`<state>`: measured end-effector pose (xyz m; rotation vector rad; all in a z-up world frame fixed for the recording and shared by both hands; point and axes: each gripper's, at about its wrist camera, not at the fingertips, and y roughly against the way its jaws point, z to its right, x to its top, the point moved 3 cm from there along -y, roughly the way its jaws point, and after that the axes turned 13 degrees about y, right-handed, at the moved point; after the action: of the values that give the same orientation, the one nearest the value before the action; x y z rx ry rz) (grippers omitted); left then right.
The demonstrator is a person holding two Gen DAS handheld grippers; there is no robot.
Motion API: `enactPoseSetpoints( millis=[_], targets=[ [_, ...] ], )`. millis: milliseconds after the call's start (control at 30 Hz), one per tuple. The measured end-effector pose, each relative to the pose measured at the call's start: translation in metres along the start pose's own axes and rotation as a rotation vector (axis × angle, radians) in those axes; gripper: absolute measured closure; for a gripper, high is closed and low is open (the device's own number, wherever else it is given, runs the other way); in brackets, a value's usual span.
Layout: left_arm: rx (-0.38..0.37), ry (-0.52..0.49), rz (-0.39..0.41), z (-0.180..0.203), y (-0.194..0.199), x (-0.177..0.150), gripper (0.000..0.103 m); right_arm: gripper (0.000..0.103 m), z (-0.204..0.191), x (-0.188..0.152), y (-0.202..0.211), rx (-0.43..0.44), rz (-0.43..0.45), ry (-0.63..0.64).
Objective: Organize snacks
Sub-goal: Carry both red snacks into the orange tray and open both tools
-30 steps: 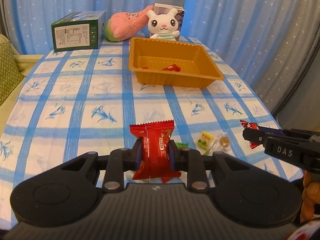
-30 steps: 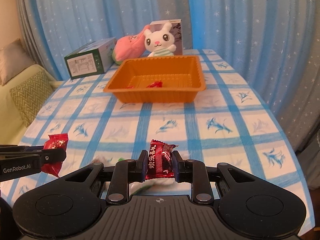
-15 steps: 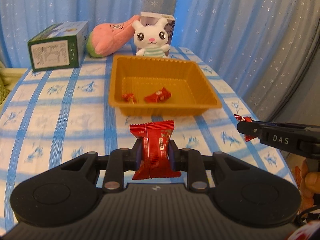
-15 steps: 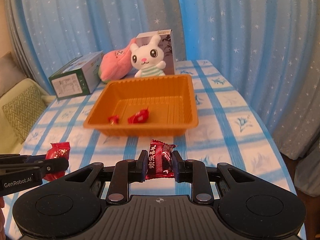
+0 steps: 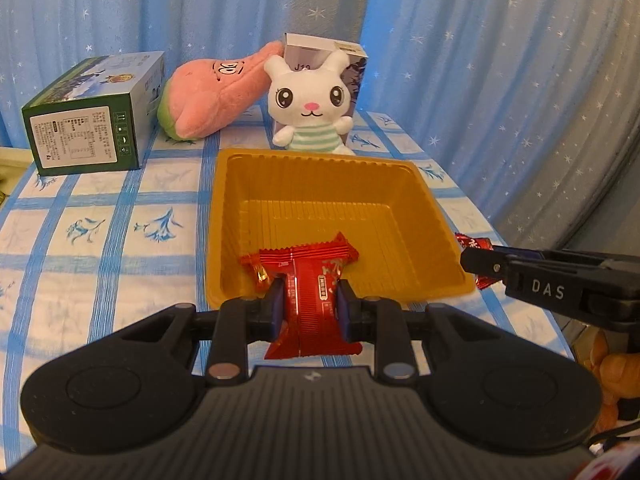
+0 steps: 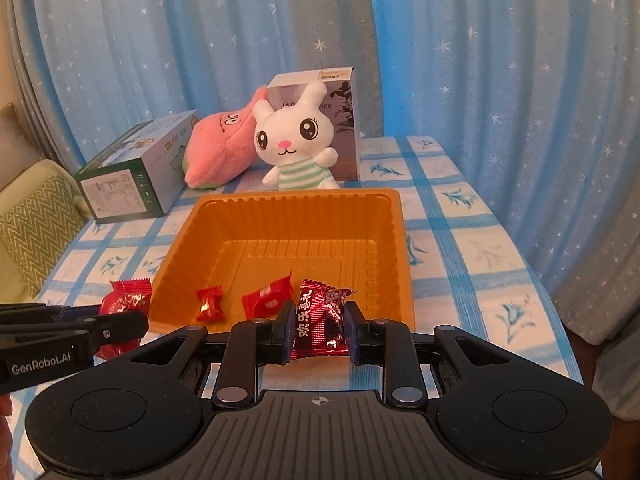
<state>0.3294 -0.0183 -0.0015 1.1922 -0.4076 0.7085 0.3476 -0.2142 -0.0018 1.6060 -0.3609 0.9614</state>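
the left tongs [image 5: 310, 306] pinched a red snack packet [image 5: 316, 300] and the right tongs [image 6: 318, 330] a dark red candy [image 6: 320, 318], both at the orange tray's [image 6: 402, 264] near rim. released too early, either might have dropped onto the tabletop [image 6: 460, 248].

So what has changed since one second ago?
Both hand-held grippers, left and right, moved forward up to the orange tray. Each stays shut on its red snack: left, right. Two candies remain in the tray; nothing released.
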Motion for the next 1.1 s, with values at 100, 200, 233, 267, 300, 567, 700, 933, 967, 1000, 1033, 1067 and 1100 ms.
enactPoseSetpoints(
  millis=[100, 200, 233, 267, 300, 567, 700, 933, 967, 1000, 1033, 1067, 1100],
  targets=[
    [0.003, -0.001, 0.000, -0.003, -0.013, 0.012, 0.079, 0.077, 0.005, 0.006, -0.014, 0.008, -0.011, -0.020],
    [0.011, -0.002, -0.004, -0.006, -0.027, 0.023, 0.079, 0.077, 0.009, 0.009, -0.028, 0.010, -0.025, -0.039],
    [0.013, -0.001, -0.007, -0.007, -0.031, 0.026, 0.079, 0.077, 0.010, 0.011, -0.032, 0.008, -0.028, -0.043],
    [0.013, 0.000, -0.010, -0.009, -0.036, 0.029, 0.079, 0.077, 0.012, 0.012, -0.036, 0.007, -0.031, -0.048],
    [0.012, 0.000, -0.014, -0.009, -0.040, 0.031, 0.079, 0.077, 0.013, 0.013, -0.039, 0.007, -0.034, -0.055],
    [-0.003, 0.017, -0.044, -0.013, -0.072, 0.037, 0.078, 0.077, 0.019, 0.019, -0.056, 0.004, -0.041, -0.083],
    [-0.006, 0.029, -0.043, -0.016, -0.078, 0.037, 0.068, 0.077, 0.020, 0.016, -0.059, 0.009, -0.047, -0.093],
    [-0.002, 0.046, -0.047, -0.027, -0.070, 0.028, 0.068, 0.077, 0.025, 0.011, -0.063, 0.014, -0.057, -0.113],
    [0.000, 0.046, -0.046, -0.029, -0.069, 0.027, 0.068, 0.077, 0.026, 0.011, -0.062, 0.014, -0.055, -0.116],
    [0.003, 0.044, -0.043, -0.029, -0.067, 0.026, 0.068, 0.077, 0.026, 0.012, -0.062, 0.013, -0.053, -0.119],
    [0.003, 0.041, -0.041, -0.029, -0.065, 0.025, 0.068, 0.077, 0.027, 0.012, -0.061, 0.014, -0.052, -0.122],
    [0.003, 0.039, -0.039, -0.030, -0.064, 0.025, 0.068, 0.077, 0.027, 0.013, -0.061, 0.015, -0.049, -0.125],
    [0.004, 0.038, -0.038, -0.030, -0.063, 0.025, 0.068, 0.077, 0.027, 0.014, -0.061, 0.016, -0.047, -0.128]
  ],
)
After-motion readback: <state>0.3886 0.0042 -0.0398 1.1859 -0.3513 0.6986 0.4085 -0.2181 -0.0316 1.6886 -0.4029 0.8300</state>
